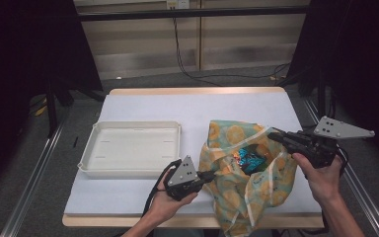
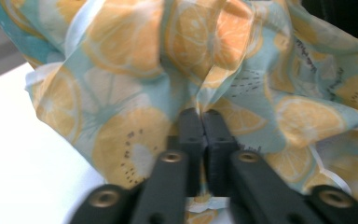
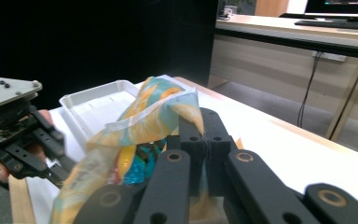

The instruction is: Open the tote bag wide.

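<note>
Bag (image 1: 237,168), lower centre of frame: left claw (image 1: 212,174) and right claw (image 1: 275,133) each pinch its rim; thin cloth may slip free, spilling the blue packet (image 1: 249,159).

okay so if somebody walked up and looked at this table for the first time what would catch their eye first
Most likely the bright cloth bag printed with orange slices, at the near right of the table, its mouth pulled open between the left gripper and the right gripper, each shut on its rim. Inside it shines a blue packet. Next comes the white tray, lying to the left of the bag.
</note>
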### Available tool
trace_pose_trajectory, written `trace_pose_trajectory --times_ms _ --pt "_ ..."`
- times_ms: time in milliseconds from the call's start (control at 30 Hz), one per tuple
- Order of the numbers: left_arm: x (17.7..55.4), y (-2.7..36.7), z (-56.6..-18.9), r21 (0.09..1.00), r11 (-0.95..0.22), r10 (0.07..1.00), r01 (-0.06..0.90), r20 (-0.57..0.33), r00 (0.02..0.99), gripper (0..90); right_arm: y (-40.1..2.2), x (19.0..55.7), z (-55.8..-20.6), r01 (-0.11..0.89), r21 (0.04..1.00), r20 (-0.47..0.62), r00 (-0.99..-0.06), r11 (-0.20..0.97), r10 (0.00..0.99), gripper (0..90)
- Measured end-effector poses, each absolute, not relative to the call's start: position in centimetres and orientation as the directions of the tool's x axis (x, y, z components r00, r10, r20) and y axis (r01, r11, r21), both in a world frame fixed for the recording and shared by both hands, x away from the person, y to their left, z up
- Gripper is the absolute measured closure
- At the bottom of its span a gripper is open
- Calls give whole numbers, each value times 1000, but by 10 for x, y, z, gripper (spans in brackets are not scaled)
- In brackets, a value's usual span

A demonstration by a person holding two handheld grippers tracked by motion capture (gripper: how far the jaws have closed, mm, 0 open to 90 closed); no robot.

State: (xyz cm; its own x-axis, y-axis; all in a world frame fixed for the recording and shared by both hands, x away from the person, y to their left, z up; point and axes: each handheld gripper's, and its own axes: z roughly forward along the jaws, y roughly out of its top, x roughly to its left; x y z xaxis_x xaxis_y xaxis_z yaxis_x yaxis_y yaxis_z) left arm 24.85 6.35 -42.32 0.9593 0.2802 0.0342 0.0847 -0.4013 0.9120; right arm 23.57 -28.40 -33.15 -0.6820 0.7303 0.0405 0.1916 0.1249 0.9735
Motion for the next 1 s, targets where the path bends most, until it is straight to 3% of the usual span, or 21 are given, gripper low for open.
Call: trace_pose_trajectory --times_ms 267,567,600,667,700,767,967,1000 --pt "240 94 -414 920 -375 286 116 -5 958 900 -310 252 -335 216 971 56 -618 101 784 887" --pt "246 108 -406 933 -330 298 142 -39 954 900 -307 278 -357 272 953 65 -612 133 788 864" --pt "249 104 -404 939 -314 310 142 -40 950 828 -306 283 -357 276 954 82 -618 118 782 865" --pt "251 101 -402 943 -296 310 150 -54 949 742 -303 287 -355 266 956 74 -624 123 778 867" --pt "253 99 -399 948 -282 311 150 -58 949 742 -303 287 -355 266 956 74 -624 123 778 867" --pt "256 94 -390 956 -259 314 142 -56 948 636 -300 291 -353 263 958 79 -626 115 776 867" --pt "268 70 -377 960 -269 325 77 15 946 635 -290 299 -350 251 958 57 -641 140 765 858" --pt "271 66 -379 961 -267 325 78 13 946 583 -286 301 -350 250 957 54 -651 147 757 850"
